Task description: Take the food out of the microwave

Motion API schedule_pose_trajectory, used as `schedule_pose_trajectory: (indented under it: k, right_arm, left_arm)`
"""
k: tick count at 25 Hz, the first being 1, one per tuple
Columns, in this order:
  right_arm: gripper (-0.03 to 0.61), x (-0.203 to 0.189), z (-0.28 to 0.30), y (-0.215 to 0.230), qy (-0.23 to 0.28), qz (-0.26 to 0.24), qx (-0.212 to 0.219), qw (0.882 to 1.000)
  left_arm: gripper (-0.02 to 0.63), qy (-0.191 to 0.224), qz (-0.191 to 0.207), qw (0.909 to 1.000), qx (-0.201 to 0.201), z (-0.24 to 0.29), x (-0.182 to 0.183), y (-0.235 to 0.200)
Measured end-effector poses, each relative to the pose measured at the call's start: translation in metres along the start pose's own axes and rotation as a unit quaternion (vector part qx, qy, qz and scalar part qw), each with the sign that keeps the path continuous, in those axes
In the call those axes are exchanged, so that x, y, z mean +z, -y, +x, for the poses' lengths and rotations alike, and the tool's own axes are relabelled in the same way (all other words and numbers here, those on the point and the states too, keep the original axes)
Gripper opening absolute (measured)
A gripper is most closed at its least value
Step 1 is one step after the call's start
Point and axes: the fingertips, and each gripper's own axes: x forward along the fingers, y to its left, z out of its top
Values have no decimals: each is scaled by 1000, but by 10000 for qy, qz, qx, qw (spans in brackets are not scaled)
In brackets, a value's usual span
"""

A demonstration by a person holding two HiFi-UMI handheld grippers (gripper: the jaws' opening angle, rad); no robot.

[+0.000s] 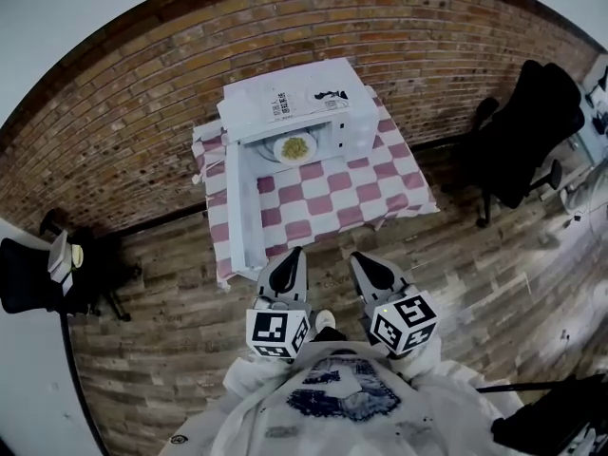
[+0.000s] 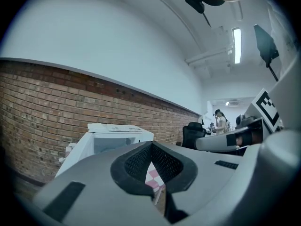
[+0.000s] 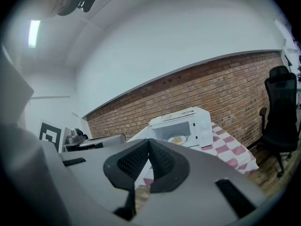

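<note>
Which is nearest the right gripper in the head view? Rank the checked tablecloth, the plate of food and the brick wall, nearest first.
From the right gripper:
1. Checked tablecloth, its front edge just ahead of the jaws.
2. Plate of food, inside the open microwave, ahead and to the left.
3. Brick wall, behind the microwave.

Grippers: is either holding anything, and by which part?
Nothing is held. Left gripper and right gripper are shut and empty; the plate of food sits in the microwave.

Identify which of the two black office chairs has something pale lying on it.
The left chair, at the head view's left edge; the right chair, beside the checked table, shows only black.
</note>
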Motion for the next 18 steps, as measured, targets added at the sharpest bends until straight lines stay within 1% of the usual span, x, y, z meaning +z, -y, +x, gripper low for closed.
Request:
schedule_pose_trajectory:
  k: [3,6,11,18]
  right_arm:
    - [14,7,15,4,33,-14,-80,10000]
    - [14,6,28,2,31,13,-93,10000]
    - [14,3,45,0,-6,84,-63,9999]
    - [14,5,53,7,-61,155,-103,9998]
  left_arm:
    - [8,15,0,10000,-63,12,3,-11]
    - [8,21,-3,9999,-119,19,3,-21]
    - [8,-15,-64,10000,-62,26,-1,-36]
    - [8,-64,-74,9999,-57,35,-2,-40]
